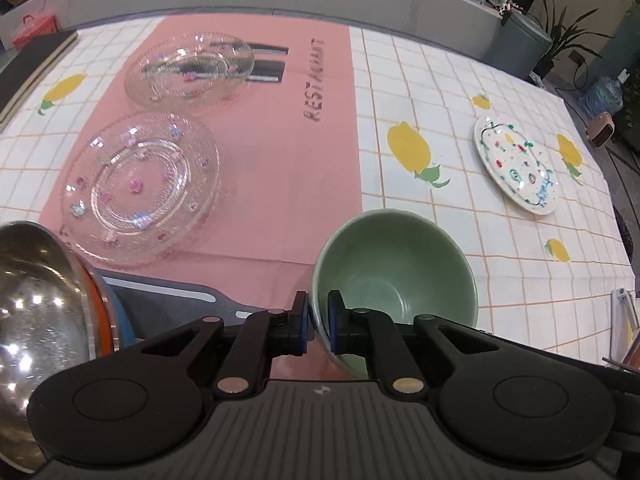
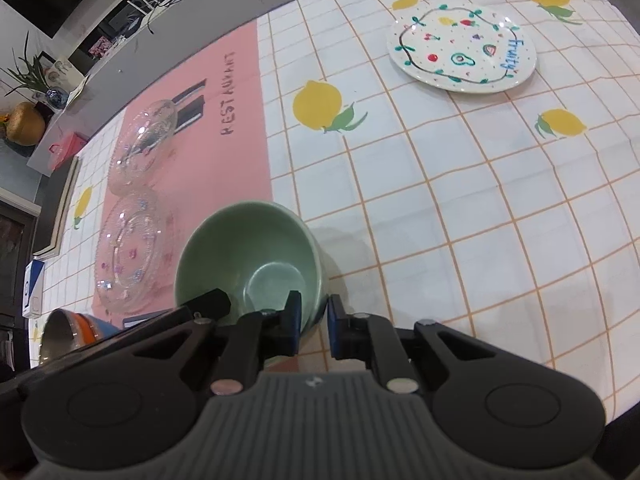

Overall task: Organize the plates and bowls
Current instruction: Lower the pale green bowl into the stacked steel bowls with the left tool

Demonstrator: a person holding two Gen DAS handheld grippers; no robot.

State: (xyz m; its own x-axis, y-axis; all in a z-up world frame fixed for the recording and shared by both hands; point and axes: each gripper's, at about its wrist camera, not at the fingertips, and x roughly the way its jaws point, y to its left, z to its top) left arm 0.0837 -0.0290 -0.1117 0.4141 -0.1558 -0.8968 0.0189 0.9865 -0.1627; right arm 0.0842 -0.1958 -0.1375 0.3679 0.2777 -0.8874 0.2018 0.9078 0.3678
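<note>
A tabletop is covered with a white checked cloth printed with lemons, and a pink mat marked "RESTAURANT" lies on it.

A green bowl sits at the near edge of the tabletop, at the corner where the pink mat meets the checked cloth. Both grippers pinch its rim from opposite sides. The left gripper has its jaws closed on the bowl's wall, one blue pad outside and one inside. The right gripper has its jaws closed on the other side of the rim in the same way.

On the pink mat, towards the left edge of the tabletop, lie two clear glass dishes with small coloured dots. The near glass plate lies flat, and a deeper glass bowl sits just beyond it, towards the far edge.

A white plate painted with fruit and the word "fruity" lies well apart from the others, towards the far right corner of the tabletop.

At the near left corner, a steel bowl rests in a stack with an orange bowl and a blue one beneath.
</note>
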